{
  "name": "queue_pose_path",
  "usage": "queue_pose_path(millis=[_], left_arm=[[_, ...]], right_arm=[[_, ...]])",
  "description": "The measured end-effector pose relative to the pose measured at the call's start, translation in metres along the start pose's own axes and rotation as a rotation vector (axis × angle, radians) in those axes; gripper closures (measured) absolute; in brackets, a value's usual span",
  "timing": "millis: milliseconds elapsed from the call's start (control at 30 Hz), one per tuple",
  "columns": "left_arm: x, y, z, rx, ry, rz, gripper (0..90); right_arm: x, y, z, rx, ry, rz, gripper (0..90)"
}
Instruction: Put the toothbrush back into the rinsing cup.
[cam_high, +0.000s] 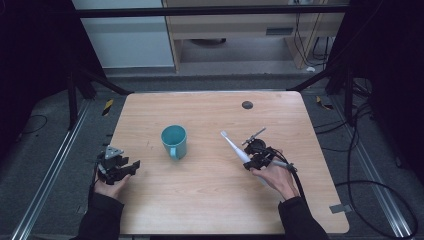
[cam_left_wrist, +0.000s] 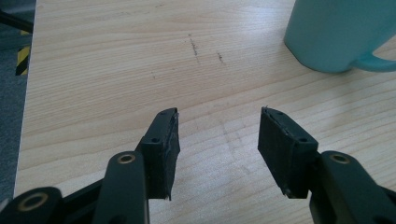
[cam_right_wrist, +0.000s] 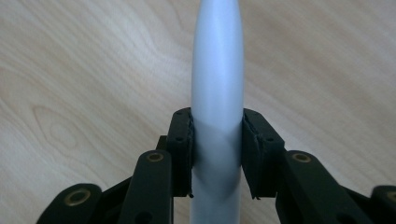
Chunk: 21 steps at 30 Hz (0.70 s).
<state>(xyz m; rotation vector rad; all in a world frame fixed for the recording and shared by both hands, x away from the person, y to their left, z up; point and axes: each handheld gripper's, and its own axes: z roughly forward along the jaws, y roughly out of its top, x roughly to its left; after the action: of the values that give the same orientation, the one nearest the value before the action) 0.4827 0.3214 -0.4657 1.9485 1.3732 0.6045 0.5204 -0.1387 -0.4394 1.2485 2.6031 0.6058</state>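
Observation:
A teal mug stands upright near the middle of the wooden table, its handle toward the near side; its base and handle also appear in the left gripper view. My right gripper is shut on the white handle of an electric toothbrush, whose brush head points up-left toward the mug. In the right gripper view both pads press the toothbrush handle from either side. My left gripper rests at the table's left edge, open, with bare wood between its pads.
A small dark round disc sits on the table near the far edge. A cable trails from the right gripper off the near right side. A grey label lies at the near right corner.

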Motion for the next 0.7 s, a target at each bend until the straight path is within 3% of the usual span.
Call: queue_pose_path(millis=[33,67,133,167,200,233,267,600,700], left_arm=[[0.0,0.0,0.0,0.002,0.0,0.002,48.0],[0.0,0.0,0.0,0.0,0.0,0.0,48.0],[0.0,0.0,0.0,0.0,0.0,0.0,48.1],[0.0,0.0,0.0,0.0,0.0,-0.001,48.1],[0.0,0.0,0.0,-0.001,0.0,0.0,48.1],[0.0,0.0,0.0,-0.001,0.0,0.0,48.1],[0.0,0.0,0.0,-0.001,0.0,0.0,48.1],[0.0,0.0,-0.001,-0.001,0.003,0.005,48.2],[0.0,0.0,-0.001,-0.002,0.003,0.005,48.2]], right_arm=[[-0.001,0.0,-0.004,-0.048,-0.011,0.008,66.5],[-0.001,0.0,-0.004,-0.048,-0.011,0.008,66.5],[-0.002,-0.001,-0.008,-0.108,-0.022,0.012,66.5],[-0.002,-0.001,-0.013,-0.168,-0.023,0.024,66.5],[-0.002,-0.001,-0.013,-0.168,-0.023,0.024,66.5],[-0.003,-0.001,-0.018,-0.224,-0.026,0.033,66.5],[-0.003,-0.001,-0.018,-0.224,-0.026,0.033,66.5],[-0.004,-0.001,-0.041,-0.493,-0.048,0.073,66.5],[-0.004,0.0,-0.044,-0.535,-0.05,0.079,66.5]])
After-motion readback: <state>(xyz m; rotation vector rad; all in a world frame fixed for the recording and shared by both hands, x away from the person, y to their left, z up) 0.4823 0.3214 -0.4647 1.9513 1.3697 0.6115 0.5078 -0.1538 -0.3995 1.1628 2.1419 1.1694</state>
